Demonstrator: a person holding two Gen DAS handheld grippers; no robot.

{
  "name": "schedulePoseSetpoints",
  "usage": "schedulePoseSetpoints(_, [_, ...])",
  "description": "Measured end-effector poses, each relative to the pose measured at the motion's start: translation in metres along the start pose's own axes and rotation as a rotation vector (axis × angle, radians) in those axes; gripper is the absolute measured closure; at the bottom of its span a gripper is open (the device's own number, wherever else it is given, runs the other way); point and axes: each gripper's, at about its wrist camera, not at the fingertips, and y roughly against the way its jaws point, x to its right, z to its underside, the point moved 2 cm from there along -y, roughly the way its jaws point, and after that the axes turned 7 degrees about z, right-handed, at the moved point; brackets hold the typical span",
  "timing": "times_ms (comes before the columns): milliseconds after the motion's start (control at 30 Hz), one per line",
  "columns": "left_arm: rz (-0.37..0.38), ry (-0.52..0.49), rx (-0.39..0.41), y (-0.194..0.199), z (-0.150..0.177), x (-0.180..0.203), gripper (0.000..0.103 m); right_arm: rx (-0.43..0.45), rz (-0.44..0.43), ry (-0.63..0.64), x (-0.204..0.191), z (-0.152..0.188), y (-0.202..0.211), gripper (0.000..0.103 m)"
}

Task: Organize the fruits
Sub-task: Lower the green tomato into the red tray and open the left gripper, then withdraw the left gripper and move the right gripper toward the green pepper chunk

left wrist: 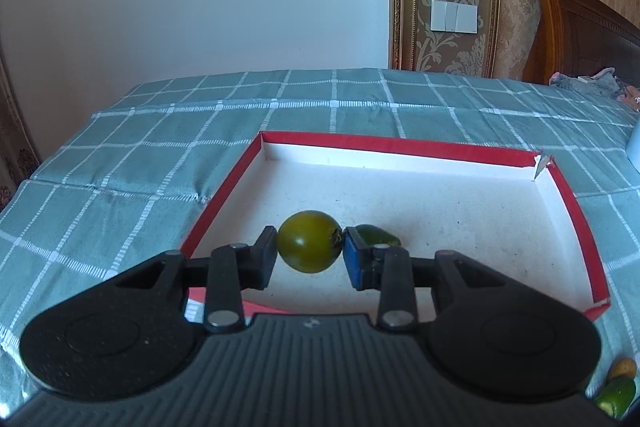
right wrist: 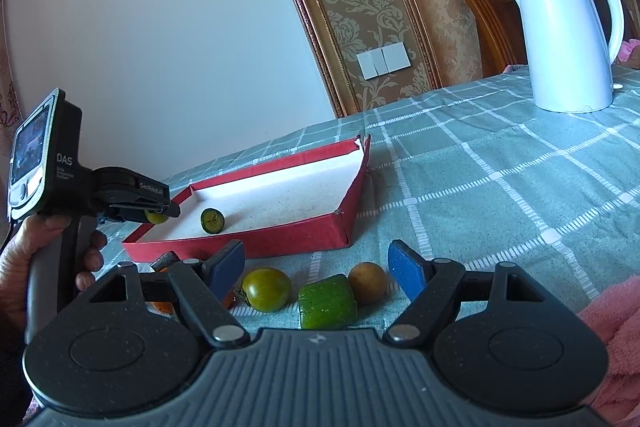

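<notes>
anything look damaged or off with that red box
Yes. The red box's far right corner is split open, with its walls parted and a torn flap sticking up. The right wrist view shows the same gap. Otherwise nothing looks spilled.

The tablecloth (left wrist: pixel 120 163) at left is woven checked cloth, matt. The box (left wrist: pixel 440 149) looks like cardboard, red outside, matt speckled white inside. The tomato (left wrist: pixel 309 241) at centre has glossy smooth skin. The kettle (right wrist: pixel 568 39) at upper right is glossy white plastic.
</notes>
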Motion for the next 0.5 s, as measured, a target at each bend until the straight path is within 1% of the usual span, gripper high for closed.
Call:
schedulePoseSetpoints(33, [-0.002, -0.006, -0.004, -0.003, -0.002, 0.001, 0.066, -0.002, -0.001, -0.005, 0.001, 0.000, 0.000, 0.024])
schedulePoseSetpoints(67, [-0.007, -0.011, -0.007, -0.005, -0.004, 0.002, 0.059, -0.005, -0.003, -0.011, 0.002, 0.000, -0.001, 0.024])
schedulePoseSetpoints(100, [-0.016, -0.013, -0.004, -0.006, -0.005, 0.003, 0.033, -0.007, -0.003, -0.015, 0.003, 0.000, -0.001, 0.024])
schedulePoseSetpoints(133, [-0.026, -0.012, 0.017, -0.003, -0.006, 0.003, 0.015, -0.007, -0.004, -0.019, 0.003, 0.000, -0.001, 0.024])
schedulePoseSetpoints(167, [-0.031, -0.016, 0.045, 0.001, -0.006, 0.003, 0.011, -0.008, -0.005, -0.023, 0.004, 0.000, -0.001, 0.024])
schedulePoseSetpoints(200, [-0.027, -0.026, 0.057, 0.005, -0.005, 0.004, 0.010, -0.009, -0.005, -0.025, 0.004, 0.000, -0.001, 0.024])
schedulePoseSetpoints(333, [-0.013, -0.040, 0.049, 0.019, 0.006, 0.004, 0.011, -0.012, -0.004, -0.024, 0.004, 0.000, -0.001, 0.024])
schedulePoseSetpoints(500, [0.015, -0.030, 0.040, 0.044, 0.034, -0.005, 0.010, -0.006, -0.002, -0.027, 0.004, 0.000, -0.001, 0.024])
